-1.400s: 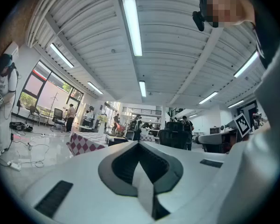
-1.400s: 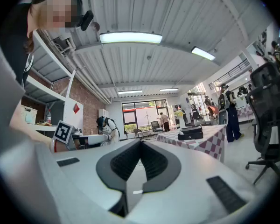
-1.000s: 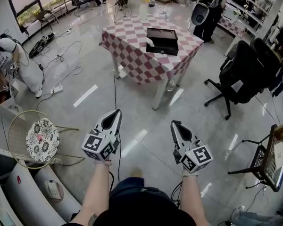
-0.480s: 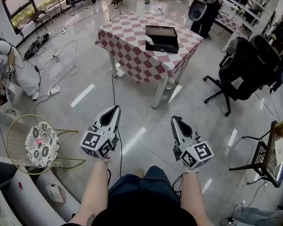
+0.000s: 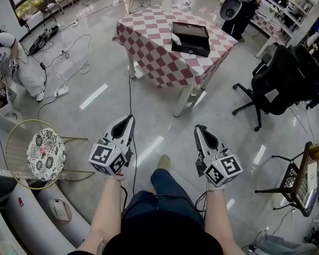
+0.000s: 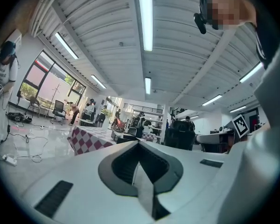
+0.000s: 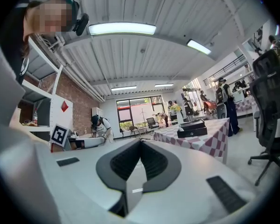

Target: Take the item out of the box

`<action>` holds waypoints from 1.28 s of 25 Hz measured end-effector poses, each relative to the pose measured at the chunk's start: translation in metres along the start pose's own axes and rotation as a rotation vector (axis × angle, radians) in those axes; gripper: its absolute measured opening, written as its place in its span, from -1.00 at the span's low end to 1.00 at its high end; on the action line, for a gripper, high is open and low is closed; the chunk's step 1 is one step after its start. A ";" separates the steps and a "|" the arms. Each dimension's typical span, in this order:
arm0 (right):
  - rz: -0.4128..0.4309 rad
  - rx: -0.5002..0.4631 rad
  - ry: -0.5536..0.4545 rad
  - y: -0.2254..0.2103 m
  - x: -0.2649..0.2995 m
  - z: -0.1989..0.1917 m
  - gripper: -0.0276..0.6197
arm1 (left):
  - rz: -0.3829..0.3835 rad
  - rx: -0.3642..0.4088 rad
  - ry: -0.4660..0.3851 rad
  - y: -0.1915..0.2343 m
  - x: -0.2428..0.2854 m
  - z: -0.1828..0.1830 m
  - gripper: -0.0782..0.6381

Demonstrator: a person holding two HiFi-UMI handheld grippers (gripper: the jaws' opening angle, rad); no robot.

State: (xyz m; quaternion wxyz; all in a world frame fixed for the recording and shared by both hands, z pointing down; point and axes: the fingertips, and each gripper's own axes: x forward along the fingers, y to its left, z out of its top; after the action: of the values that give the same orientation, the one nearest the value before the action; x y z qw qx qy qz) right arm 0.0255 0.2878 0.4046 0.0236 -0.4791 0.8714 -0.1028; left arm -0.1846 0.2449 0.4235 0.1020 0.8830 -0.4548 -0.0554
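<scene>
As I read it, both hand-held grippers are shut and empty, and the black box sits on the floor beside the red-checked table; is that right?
Not quite: the head view shows the black box on top of the red-checked table, not on the floor beside it. The left hand-held gripper and the right hand-held gripper are indeed shut and empty.

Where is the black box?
In the head view, the box sits on the checkered table at the top, left of the black chair.
</scene>
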 end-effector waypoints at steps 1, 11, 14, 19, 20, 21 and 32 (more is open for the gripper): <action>0.003 0.003 0.001 -0.003 0.003 -0.001 -0.90 | 0.003 -0.003 0.002 0.003 0.003 -0.002 -0.78; 0.020 0.013 -0.034 -0.040 0.049 0.015 -0.90 | 0.021 0.005 0.000 0.030 0.047 0.010 -0.78; 0.027 0.015 -0.046 -0.058 0.067 0.020 -0.90 | 0.015 0.015 -0.006 0.038 0.072 0.016 -0.78; 0.061 -0.006 -0.025 -0.078 0.099 0.027 -0.90 | 0.005 0.017 -0.013 0.050 0.112 0.022 -0.78; 0.064 -0.006 -0.025 -0.082 0.105 0.029 -0.90 | 0.003 0.019 -0.014 0.052 0.119 0.023 -0.78; 0.066 -0.005 -0.027 -0.087 0.110 0.032 -0.90 | 0.002 0.020 -0.015 0.054 0.126 0.025 -0.78; 0.084 -0.004 -0.019 -0.135 0.148 0.041 -0.90 | 0.012 0.022 -0.008 0.065 0.183 0.028 -0.78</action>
State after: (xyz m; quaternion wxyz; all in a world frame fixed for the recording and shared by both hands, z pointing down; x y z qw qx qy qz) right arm 0.0633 0.0875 0.4000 0.0354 -0.4429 0.8908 -0.0955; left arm -0.1356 0.0554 0.4104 0.0908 0.8811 -0.4612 -0.0531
